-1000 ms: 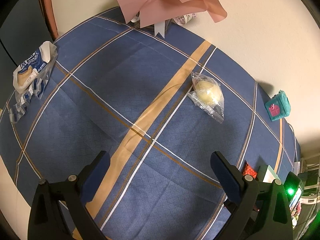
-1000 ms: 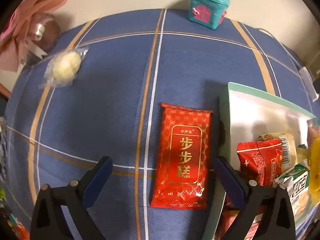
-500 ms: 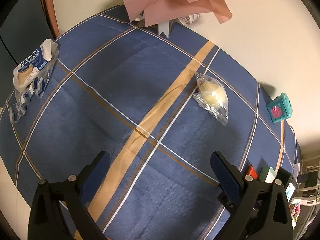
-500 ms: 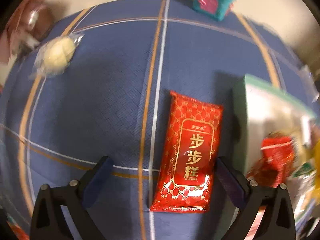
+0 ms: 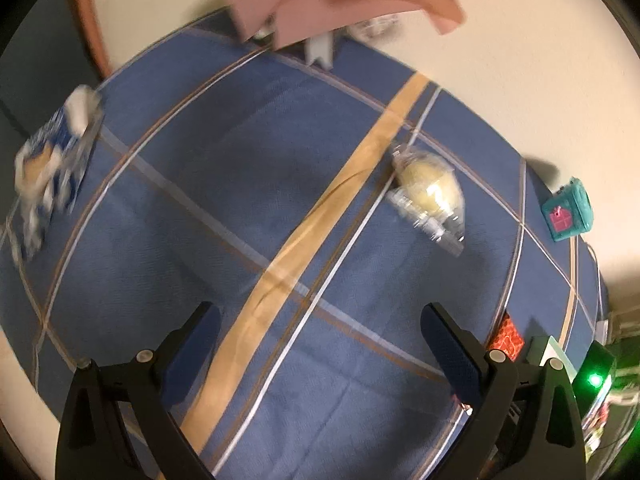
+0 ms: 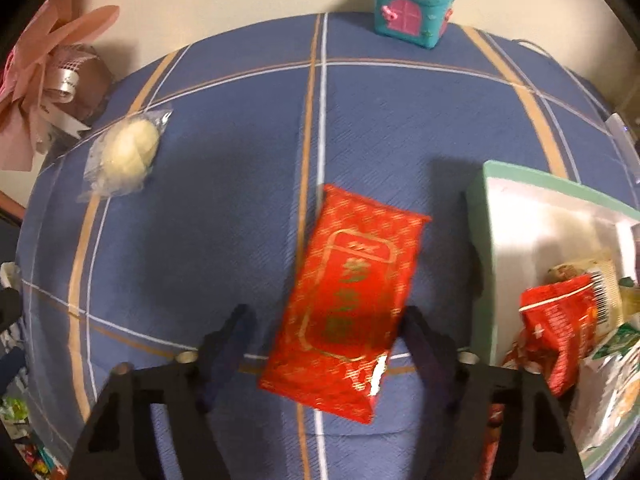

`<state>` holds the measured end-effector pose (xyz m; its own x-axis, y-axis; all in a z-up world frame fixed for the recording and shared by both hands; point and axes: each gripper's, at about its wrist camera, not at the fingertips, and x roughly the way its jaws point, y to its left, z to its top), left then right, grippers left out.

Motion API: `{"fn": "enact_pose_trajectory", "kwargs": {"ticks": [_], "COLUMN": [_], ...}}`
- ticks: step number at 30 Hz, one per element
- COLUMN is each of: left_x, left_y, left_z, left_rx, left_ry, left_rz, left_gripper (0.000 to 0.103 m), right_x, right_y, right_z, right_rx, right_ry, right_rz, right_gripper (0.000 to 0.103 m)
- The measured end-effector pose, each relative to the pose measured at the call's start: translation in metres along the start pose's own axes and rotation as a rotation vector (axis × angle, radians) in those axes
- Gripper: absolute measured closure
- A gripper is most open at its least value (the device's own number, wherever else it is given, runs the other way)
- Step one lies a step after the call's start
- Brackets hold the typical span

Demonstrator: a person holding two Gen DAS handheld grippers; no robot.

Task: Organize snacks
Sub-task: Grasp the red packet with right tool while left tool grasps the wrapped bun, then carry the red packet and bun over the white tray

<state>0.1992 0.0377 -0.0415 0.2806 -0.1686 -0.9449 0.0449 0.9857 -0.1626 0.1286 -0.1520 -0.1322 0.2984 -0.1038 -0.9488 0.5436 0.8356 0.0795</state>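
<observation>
The red packet (image 6: 348, 304) sits on the blue cloth (image 6: 224, 216) between the right gripper (image 6: 326, 334)'s spread fingers, not visibly pinched, just left of the green box (image 6: 480, 264) of snacks. Only the right view shows inside that box. The left gripper (image 5: 318, 338) is wide apart over bare cloth, bun (image 5: 430, 190) far ahead. Only the left view catches the blue-white pack (image 5: 52, 160) far left. Teal toy (image 6: 412, 10) sits at the far edge.
</observation>
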Motion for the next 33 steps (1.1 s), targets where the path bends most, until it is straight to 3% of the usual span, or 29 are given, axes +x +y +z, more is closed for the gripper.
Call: {"fn": "enact_pose_trajectory", "kwargs": {"ticks": [2, 4, 8, 10, 16, 19, 20, 22, 24, 28, 33], "left_x": [0.002, 0.011, 0.033, 0.040, 0.068, 0.088, 0.093, 0.103, 0.107, 0.100, 0.077], "left_y": [-0.010, -0.017, -0.037, -0.050, -0.094, -0.103, -0.103, -0.102, -0.102, -0.100, -0.089], "left_z": [0.007, 0.016, 0.041, 0.051, 0.070, 0.074, 0.074, 0.074, 0.072, 0.064, 0.047], "left_rx": [0.060, 0.081, 0.089, 0.110, 0.222, 0.251, 0.246, 0.233, 0.233, 0.228, 0.163], "left_ry": [-0.044, -0.031, 0.005, 0.012, 0.037, 0.070, 0.083, 0.104, 0.111, 0.093, 0.075], "left_rz": [0.015, 0.030, -0.083, -0.101, -0.063, 0.006, 0.015, 0.026, 0.021, 0.037, -0.001], "left_gripper": [0.003, 0.003, 0.003, 0.003, 0.003, 0.017, 0.026, 0.029, 0.042, 0.047, 0.048], "right_x": [0.000, 0.002, 0.004, 0.006, -0.001, -0.001, 0.002, 0.001, -0.001, -0.010, -0.028], "right_y": [-0.010, -0.014, -0.016, -0.017, -0.015, -0.015, -0.015, -0.014, -0.013, -0.018, -0.021], "right_z": [0.006, 0.013, 0.028, 0.038, 0.041, 0.050, 0.054, 0.060, 0.059, 0.053, 0.043], "right_rx": [0.003, -0.002, -0.008, -0.024, -0.063, -0.075, -0.079, -0.087, -0.090, -0.087, -0.080], "right_ry": [-0.011, -0.029, -0.058, -0.069, -0.088, -0.092, -0.091, -0.087, -0.085, -0.078, -0.072], "right_rz": [0.003, 0.008, 0.035, 0.044, 0.065, 0.074, 0.075, 0.076, 0.076, 0.078, 0.085], "right_gripper": [0.045, 0.050, 0.051, 0.052, 0.052, 0.052, 0.052, 0.052, 0.052, 0.053, 0.053]}}
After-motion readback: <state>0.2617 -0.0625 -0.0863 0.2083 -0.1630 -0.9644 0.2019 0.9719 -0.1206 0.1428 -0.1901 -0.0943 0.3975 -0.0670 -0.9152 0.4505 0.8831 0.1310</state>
